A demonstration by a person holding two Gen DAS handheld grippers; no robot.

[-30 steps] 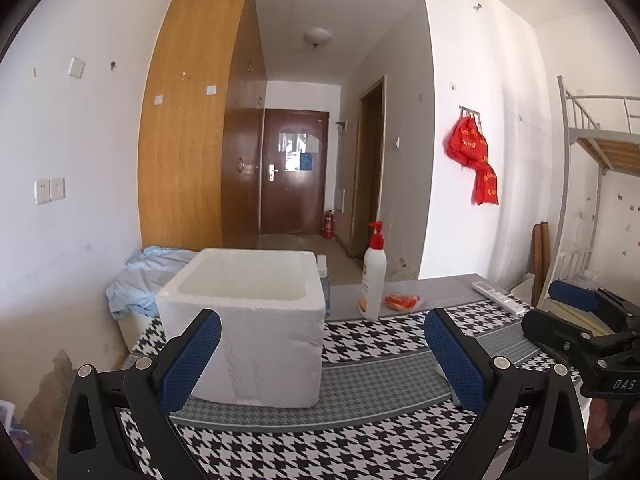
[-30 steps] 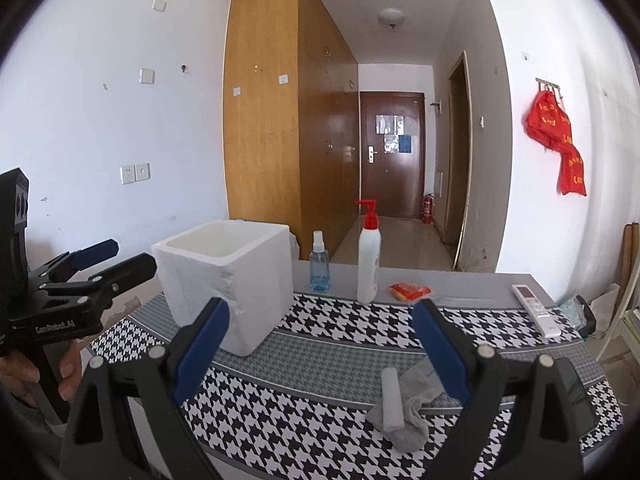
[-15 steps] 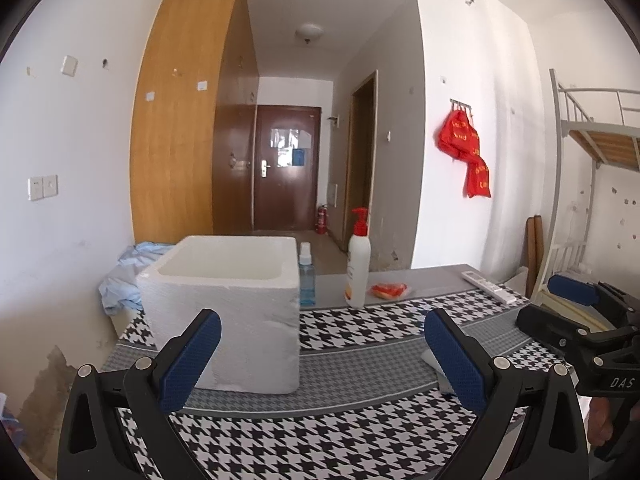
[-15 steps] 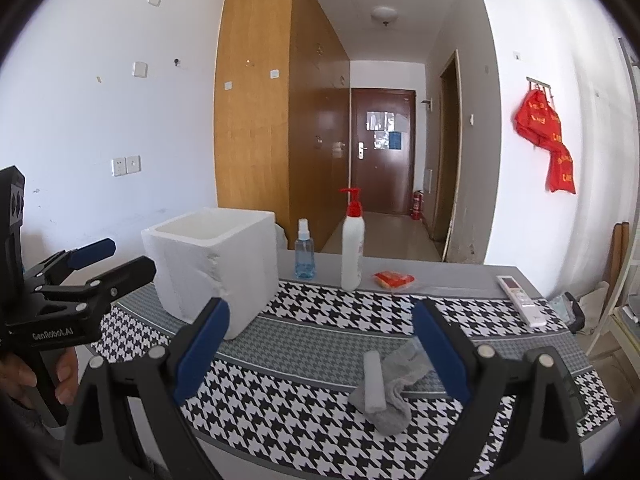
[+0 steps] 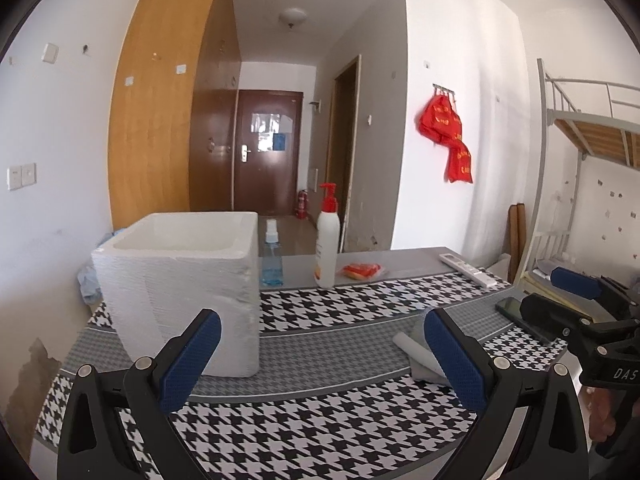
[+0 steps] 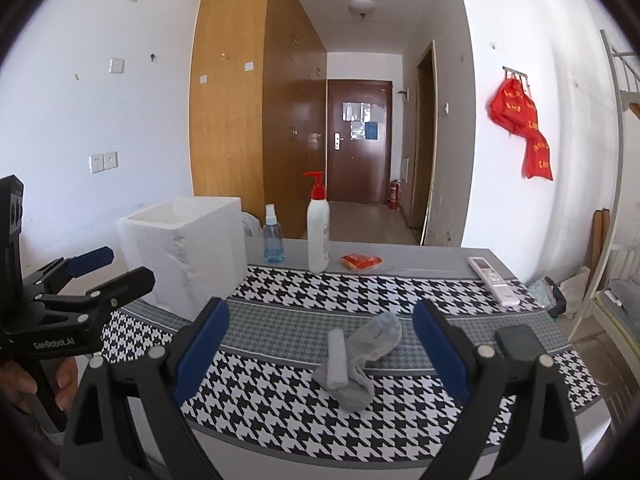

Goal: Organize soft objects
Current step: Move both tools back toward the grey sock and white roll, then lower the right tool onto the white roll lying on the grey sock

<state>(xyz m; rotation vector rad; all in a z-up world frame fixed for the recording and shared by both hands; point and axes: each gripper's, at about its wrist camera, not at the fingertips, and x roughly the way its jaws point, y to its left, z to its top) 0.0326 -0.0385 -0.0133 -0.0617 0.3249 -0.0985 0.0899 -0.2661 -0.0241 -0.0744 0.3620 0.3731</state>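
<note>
A grey sock lies crumpled on the houndstooth tablecloth with a white rolled sock on top of it. My right gripper is open and empty, hovering above and in front of the socks. The socks show in the left wrist view, partly hidden by my right finger. A white foam box stands open at the table's left. My left gripper is open and empty, just in front of and right of the box.
A blue spray bottle, a white pump bottle, an orange packet and a remote stand along the table's far edge. A dark phone lies at the right. A bunk bed is at the right.
Both grippers have pulled back and away from the table, so the box, bottles and socks appear farther off. The socks have come into the left wrist view. Both stay open.
</note>
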